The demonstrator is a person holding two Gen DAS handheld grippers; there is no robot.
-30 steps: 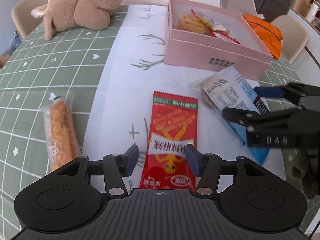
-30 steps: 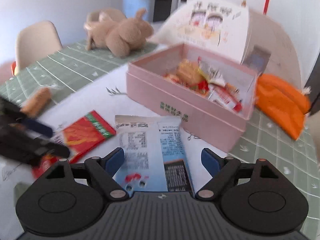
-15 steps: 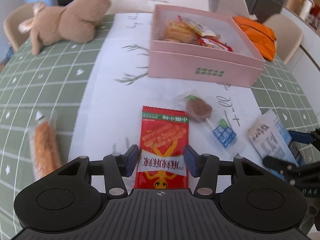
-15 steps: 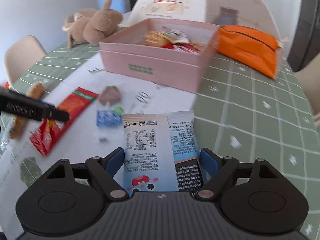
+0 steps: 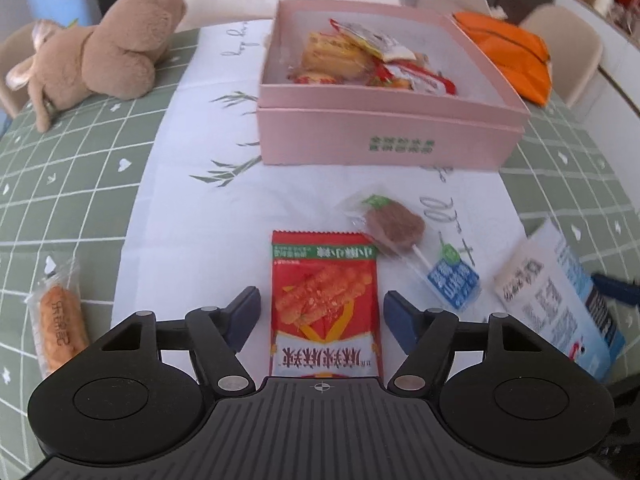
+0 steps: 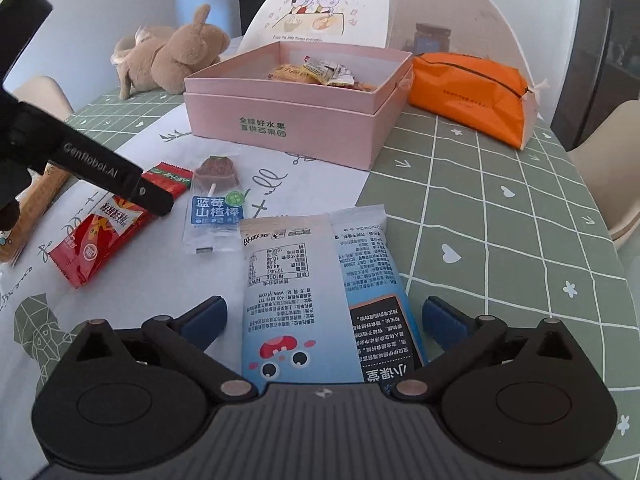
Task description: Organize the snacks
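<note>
A pink box holding several snacks stands on the table. My left gripper is open, its fingers either side of a flat red snack packet; contact is not visible. My right gripper is open, its fingers either side of a blue-and-white snack bag lying on the table. A wrapped lollipop lies between the two packets. An orange wrapped snack stick lies to the left.
A plush rabbit lies at the back left. An orange pouch sits right of the box. A mesh food cover stands behind it. Chairs ring the table.
Both grippers have drawn back from the box. The blue-and-white bag came back with the right gripper, uncovering the lollipop. The left gripper's fingers have opened wider around the red packet.
</note>
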